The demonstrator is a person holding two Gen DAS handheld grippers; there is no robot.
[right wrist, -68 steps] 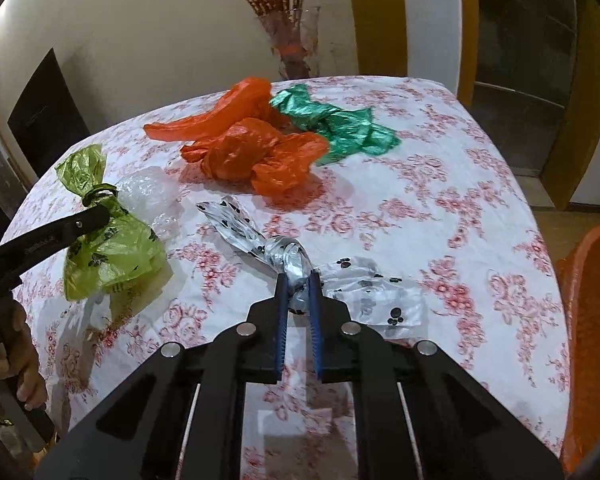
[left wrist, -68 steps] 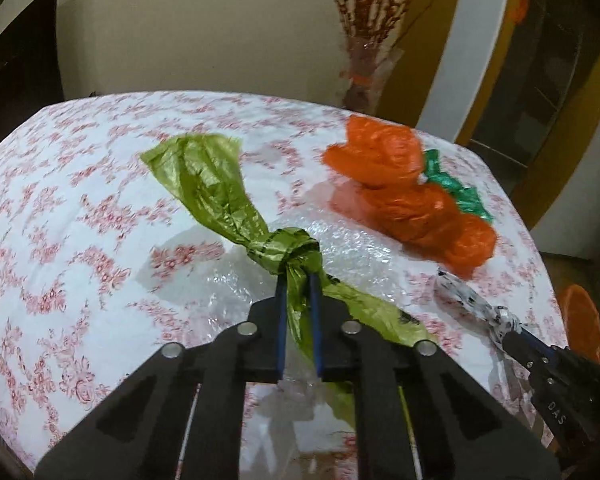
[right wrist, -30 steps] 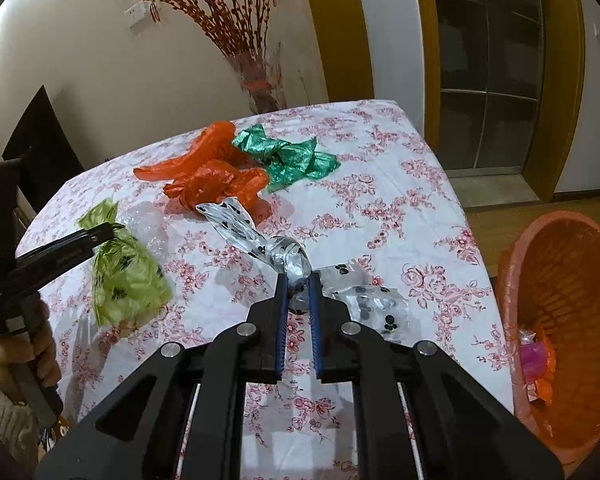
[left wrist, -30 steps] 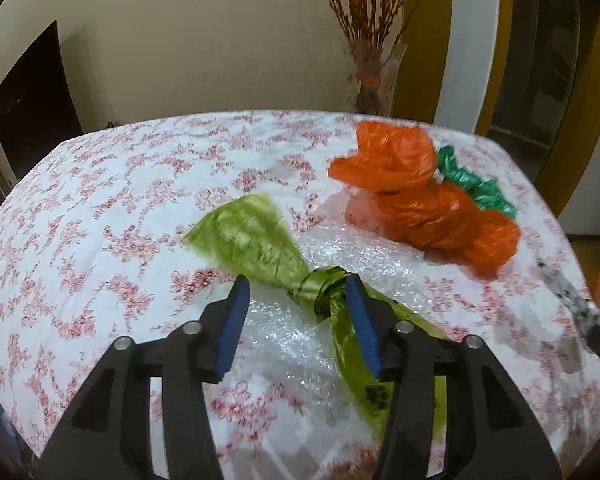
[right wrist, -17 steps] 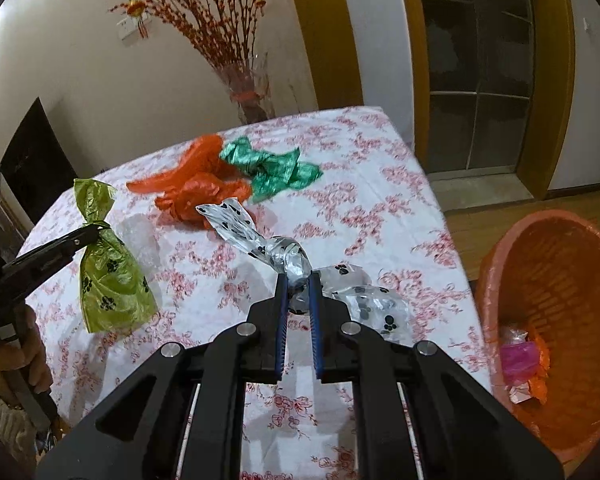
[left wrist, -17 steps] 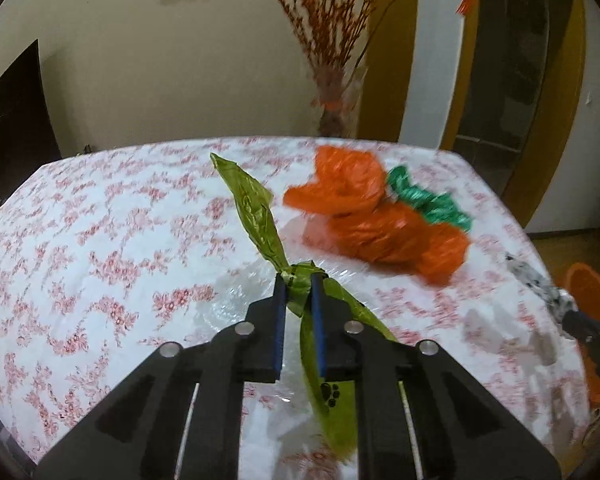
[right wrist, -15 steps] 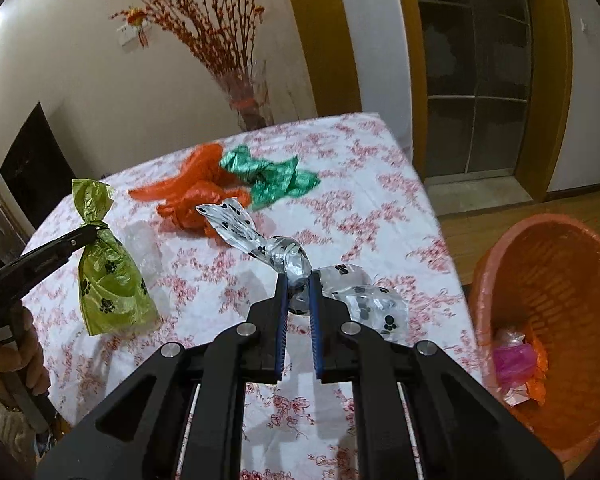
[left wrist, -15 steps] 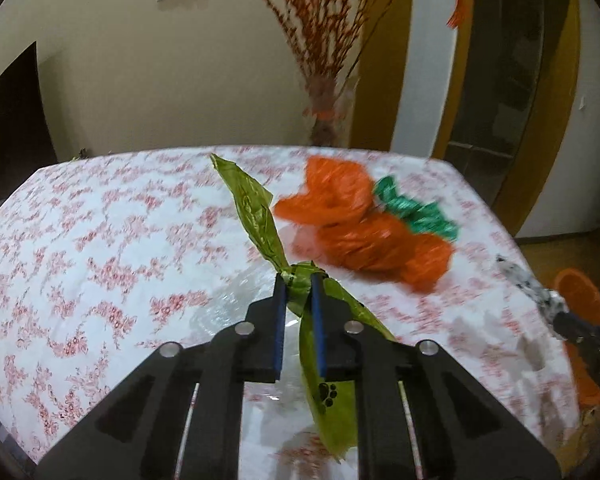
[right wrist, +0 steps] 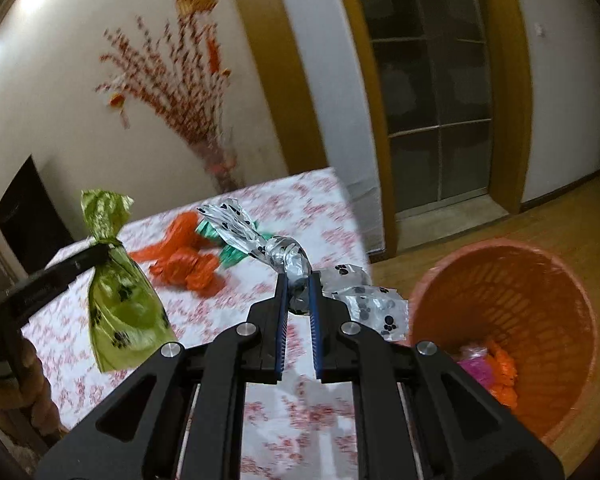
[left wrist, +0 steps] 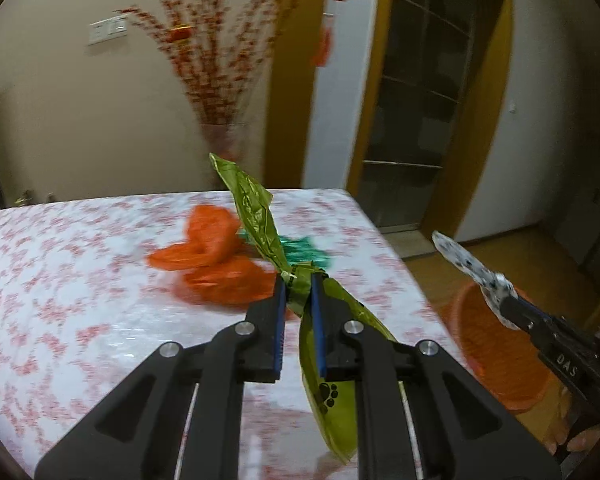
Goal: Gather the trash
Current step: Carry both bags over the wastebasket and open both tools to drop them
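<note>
We have two knotted bags in the air at once. Our left gripper has its jaws clamped on the knot of the green bag, pinching the twisted neck so the filled body hangs below and the loose tail sticks up; gripping at the knot likely keeps the thin plastic from slipping or tearing. Our right gripper does the same with the silver paw-print bag, jaws closed on its knot, body dangling toward the right side, tail pointing up-left. In the right wrist view the green bag hangs clear above the flowered surface, with a hand low at the left edge holding the tool. The orange basket stands on the wooden floor just beside the surface's right edge, mouth up, with some pink and orange scraps already at the bottom, which makes it the obvious drop target. The silver bag sits nearer to it than the green one, so we judge it goes in first. An orange bag and a teal bag lie on the surface touching each other, not yet collected. A vase of red branches stands at the far edge, out of the path. Both views are smeared, so fine detail on the surface is hard to tell. Risk as we see it: a swinging bag could clip the basket rim or land outside it.
</note>
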